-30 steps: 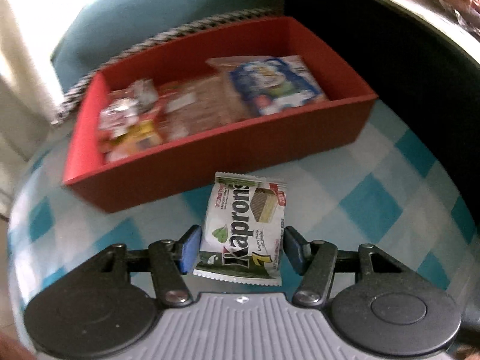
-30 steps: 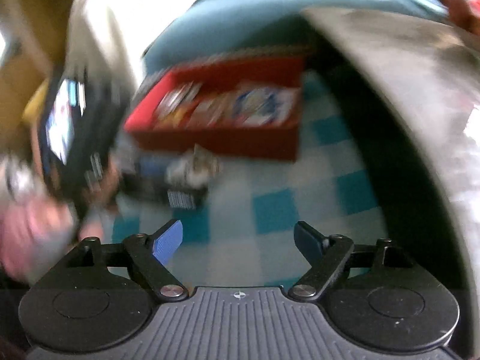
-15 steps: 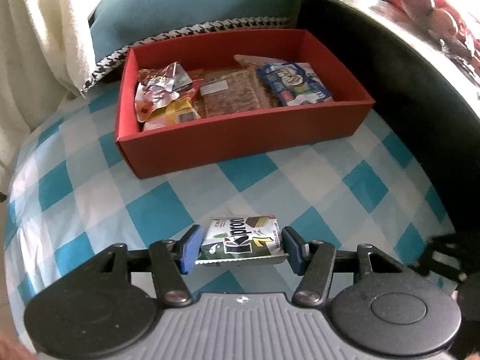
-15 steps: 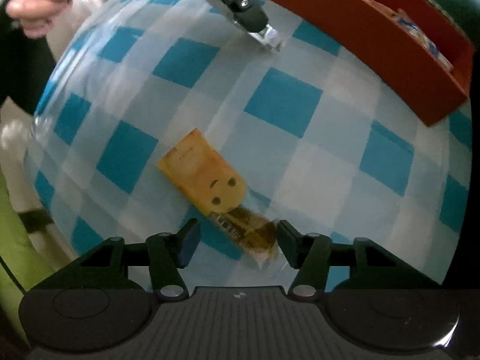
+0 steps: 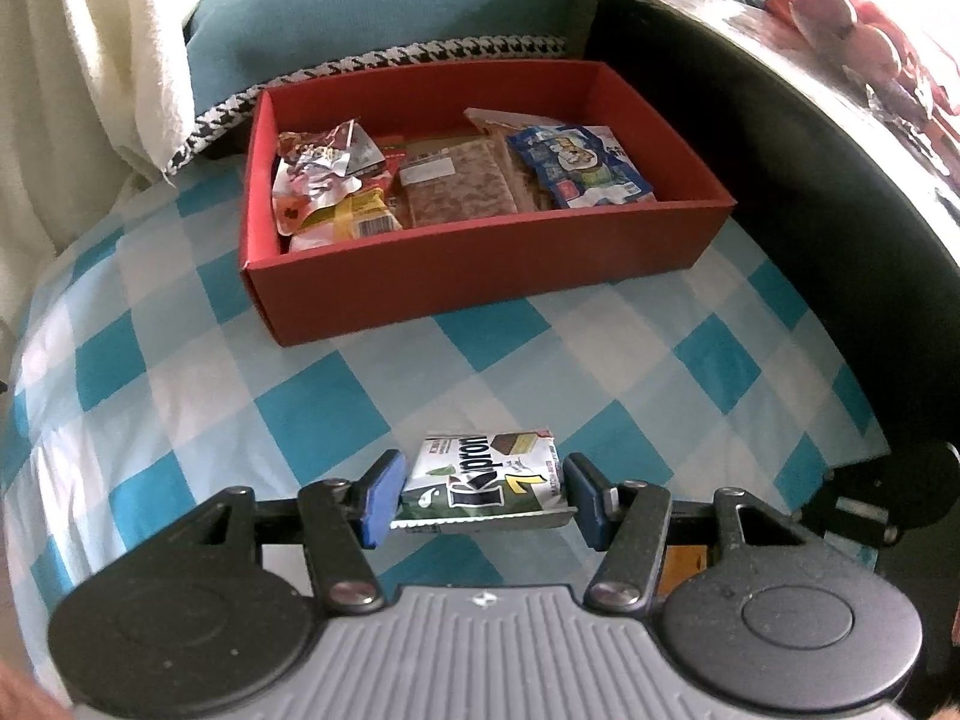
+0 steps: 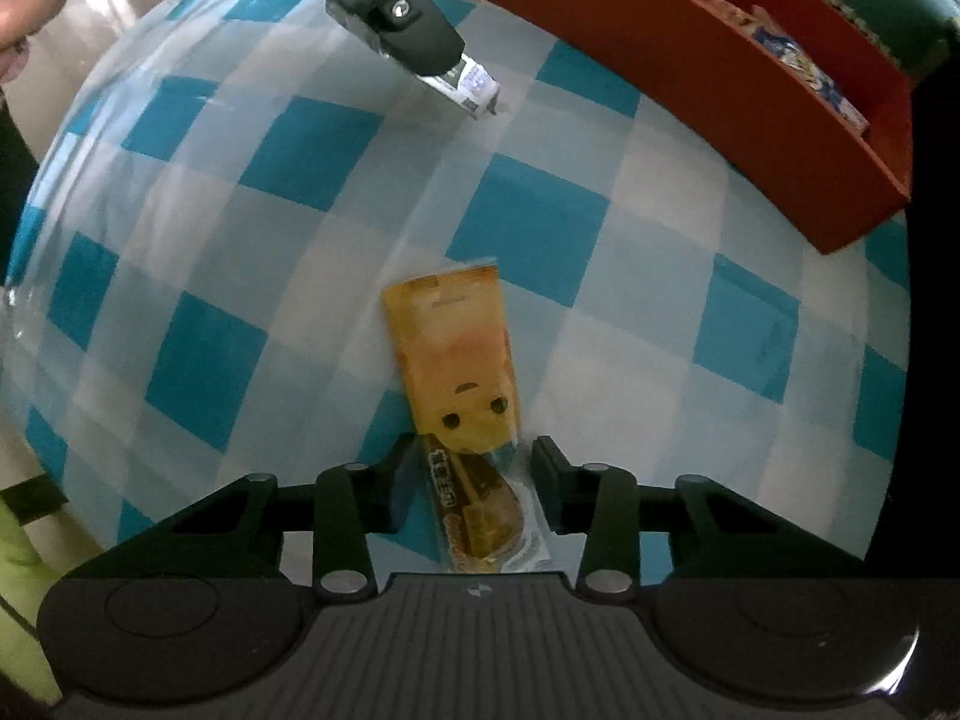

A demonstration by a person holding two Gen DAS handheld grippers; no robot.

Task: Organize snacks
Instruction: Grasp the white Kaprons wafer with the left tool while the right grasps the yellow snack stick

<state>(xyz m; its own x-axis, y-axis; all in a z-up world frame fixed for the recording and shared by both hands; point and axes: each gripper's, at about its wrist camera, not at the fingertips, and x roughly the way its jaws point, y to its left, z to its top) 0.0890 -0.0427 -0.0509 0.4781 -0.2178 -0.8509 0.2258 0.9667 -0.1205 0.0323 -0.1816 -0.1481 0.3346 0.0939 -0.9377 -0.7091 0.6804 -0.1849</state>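
The green and white wafer pack is pinched in the left gripper, above the checked cloth. The red box with snacks sits farther back. The right gripper squeezes the end of a yellow snack bar lying on the cloth.

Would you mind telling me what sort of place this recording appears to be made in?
Probably a home living area. A blue-and-white checked cloth covers the surface, a red box of snacks sits on it, and a teal cushion with houndstooth trim and a cream throw lie behind.
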